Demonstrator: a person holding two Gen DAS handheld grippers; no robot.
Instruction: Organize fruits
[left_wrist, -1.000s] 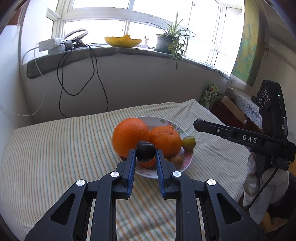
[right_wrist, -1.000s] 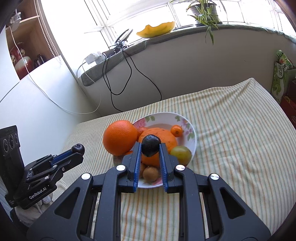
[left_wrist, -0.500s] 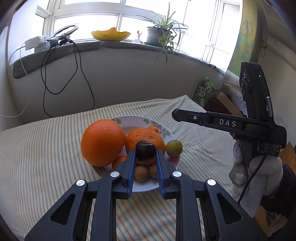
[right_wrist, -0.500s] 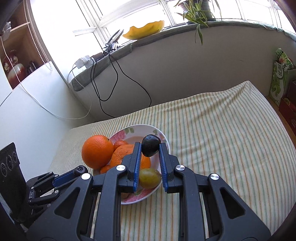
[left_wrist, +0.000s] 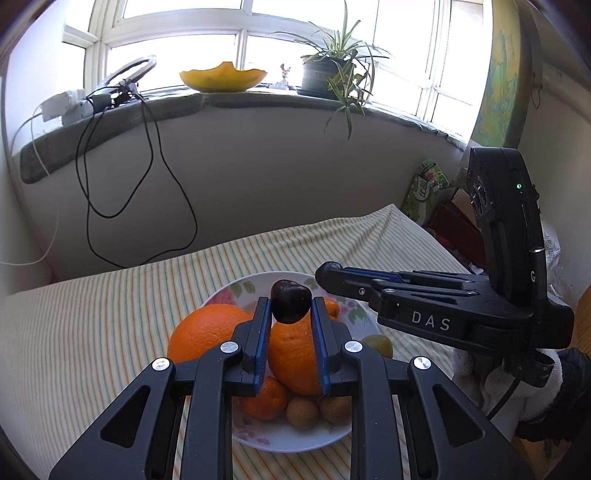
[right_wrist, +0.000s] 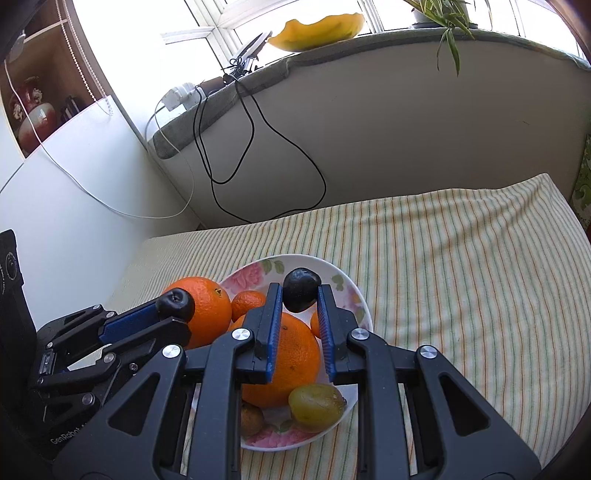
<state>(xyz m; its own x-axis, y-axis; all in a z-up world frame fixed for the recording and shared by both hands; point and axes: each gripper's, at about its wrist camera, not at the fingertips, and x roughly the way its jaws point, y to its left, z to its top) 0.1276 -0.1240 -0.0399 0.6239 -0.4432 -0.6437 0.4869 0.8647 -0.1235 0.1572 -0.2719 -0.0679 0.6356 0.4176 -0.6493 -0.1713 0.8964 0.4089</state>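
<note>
My left gripper (left_wrist: 290, 303) is shut on a small dark fruit (left_wrist: 290, 300), hanging over the flowered plate (left_wrist: 291, 443). The plate holds a big orange (left_wrist: 201, 330), a second orange (left_wrist: 291, 360), a tangerine (left_wrist: 264, 402), two small brown fruits (left_wrist: 303, 412) and a green plum (left_wrist: 378, 344). My right gripper (right_wrist: 300, 291) is shut on another dark fruit (right_wrist: 301, 288) above the same plate (right_wrist: 356, 295). Each gripper shows in the other's view: the right gripper (left_wrist: 330, 271) from the right, the left gripper (right_wrist: 175, 303) from the left, both over the plate.
The plate stands on a striped cloth (left_wrist: 81, 332) (right_wrist: 461, 277) covering the table. Behind runs a windowsill with a yellow bowl (left_wrist: 223, 76), a potted plant (left_wrist: 332, 70) and hanging black cables (left_wrist: 147, 166). Boxes (left_wrist: 426, 184) sit past the right edge. A gloved hand (left_wrist: 517, 384) holds the right gripper.
Both grippers have moved in over the plate with their dark fruits held. The right gripper's tip now reaches above the plate's right side; the plate lies closer under both pairs of fingers.
</note>
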